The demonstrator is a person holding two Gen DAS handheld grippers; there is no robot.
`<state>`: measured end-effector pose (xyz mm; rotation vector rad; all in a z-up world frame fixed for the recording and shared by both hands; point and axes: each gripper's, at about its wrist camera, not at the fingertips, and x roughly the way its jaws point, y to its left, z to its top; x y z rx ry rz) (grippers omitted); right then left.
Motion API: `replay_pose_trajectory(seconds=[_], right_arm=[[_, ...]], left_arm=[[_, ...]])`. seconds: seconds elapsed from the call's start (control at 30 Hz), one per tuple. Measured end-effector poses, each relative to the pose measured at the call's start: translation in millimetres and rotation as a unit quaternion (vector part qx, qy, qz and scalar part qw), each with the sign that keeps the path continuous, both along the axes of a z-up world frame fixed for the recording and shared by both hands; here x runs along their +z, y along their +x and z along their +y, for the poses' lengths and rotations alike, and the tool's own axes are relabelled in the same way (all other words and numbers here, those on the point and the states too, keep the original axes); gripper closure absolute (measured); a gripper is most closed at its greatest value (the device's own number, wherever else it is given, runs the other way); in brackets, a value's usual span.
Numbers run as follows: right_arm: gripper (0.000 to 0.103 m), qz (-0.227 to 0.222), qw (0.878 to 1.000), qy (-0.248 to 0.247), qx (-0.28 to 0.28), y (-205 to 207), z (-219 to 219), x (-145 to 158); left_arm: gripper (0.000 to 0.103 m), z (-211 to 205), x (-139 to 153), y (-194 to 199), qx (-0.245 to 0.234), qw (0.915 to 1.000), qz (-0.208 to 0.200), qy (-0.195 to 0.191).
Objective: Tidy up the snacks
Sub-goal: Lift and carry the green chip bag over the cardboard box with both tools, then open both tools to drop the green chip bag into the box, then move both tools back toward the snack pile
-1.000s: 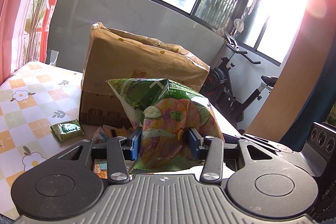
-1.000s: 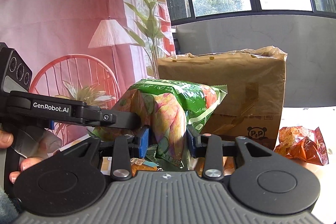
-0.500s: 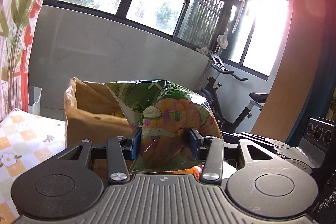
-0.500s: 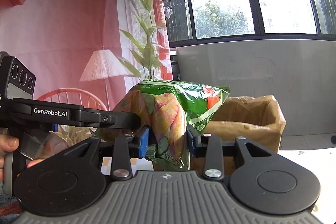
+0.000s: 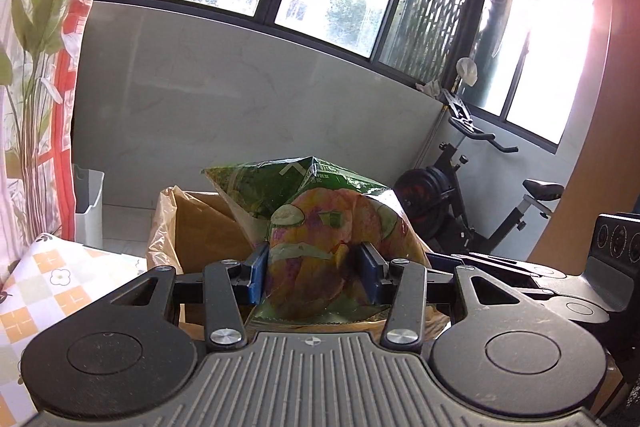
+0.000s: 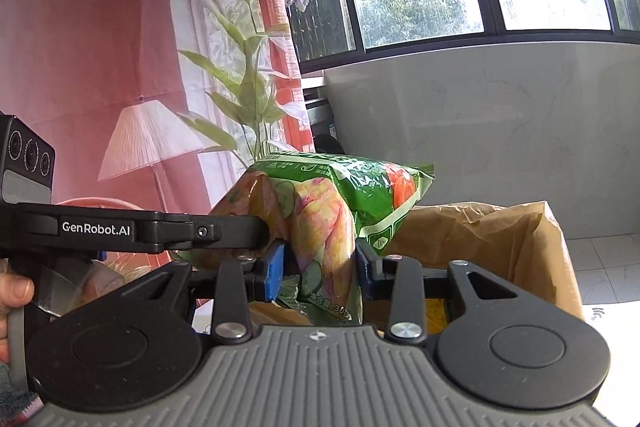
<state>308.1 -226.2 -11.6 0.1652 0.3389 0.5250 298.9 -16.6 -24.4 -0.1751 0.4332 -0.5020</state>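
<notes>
A green snack bag (image 5: 316, 227) printed with cucumber slices and chips hangs in the air, held from two sides. My left gripper (image 5: 314, 277) is shut on one end of it, blue pads pressing the foil. My right gripper (image 6: 318, 273) is shut on the other end of the same bag (image 6: 332, 211). The bag is above and just in front of an open cardboard box (image 5: 200, 227) lined with brown plastic; the box's rim (image 6: 500, 223) shows behind it. In the right wrist view the left gripper's arm (image 6: 140, 229) reaches in from the left, with a person's fingers on its handle.
A table with a checked floral cloth (image 5: 52, 291) lies at lower left. A white bin (image 5: 88, 207) stands by the grey wall. An exercise bike (image 5: 480, 199) stands at the right. Curtains printed with leaves and a lamp hang at the left.
Both grippers rose with the bag and moved toward the box. The box now sits lower in view with its open top showing; the small green packet and orange bag on the table have left view.
</notes>
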Motion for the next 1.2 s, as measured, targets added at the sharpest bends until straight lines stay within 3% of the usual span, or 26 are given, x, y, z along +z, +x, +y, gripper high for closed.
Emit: replay_pose_trajectory(seconds=[0.17, 0.27, 0.33, 0.4, 0.5, 0.83, 0.93, 1.0, 1.2], right_arm=[[0.064, 0.029, 0.999, 0.023, 0.003, 27.1, -0.7, -12.7], [0.061, 0.05, 0.998, 0.039, -0.005, 41.6, -3.1, -19.4], [0.06, 0.053, 0.997, 0.046, -0.015, 41.6, -6.8, -22.0], [0.053, 0.046, 0.998, 0.047, -0.019, 35.5, -9.6, -22.5], [0.043, 0.023, 0.998, 0.035, -0.036, 15.8, -13.1, -20.6], [0.034, -0.019, 0.997, -0.006, -0.077, -53.5, -22.6, -13.0], [0.022, -0.035, 0.994, -0.026, -0.101, -73.9, -25.8, -13.1], [0.008, -0.05, 0.991, -0.036, -0.121, -92.0, -27.0, -14.5], [0.001, -0.071, 0.983, -0.048, -0.163, -143.1, -35.1, -21.8]], left_arm=[[0.049, -2.5, -6.6, 11.3, 0.018, 0.9993, 0.01, 0.03], [0.042, -1.2, -7.7, 6.3, 0.045, 0.9963, -0.018, 0.071], [0.04, 3.6, -9.2, 1.9, 0.061, 0.9951, -0.022, 0.074], [0.038, 11.8, -8.4, -1.2, 0.064, 0.996, -0.024, 0.058], [0.034, 16.4, -7.8, -11.9, 0.066, 0.9961, -0.028, 0.051], [0.023, 18.8, -3.3, -44.0, 0.088, 0.9942, -0.02, 0.059], [0.018, 17.5, -1.9, -59.8, 0.1, 0.992, -0.027, 0.073], [0.016, 17.3, -2.7, -70.0, 0.101, 0.9915, -0.028, 0.077], [0.014, 13.3, -8.1, -101.9, 0.107, 0.9896, -0.022, 0.094]])
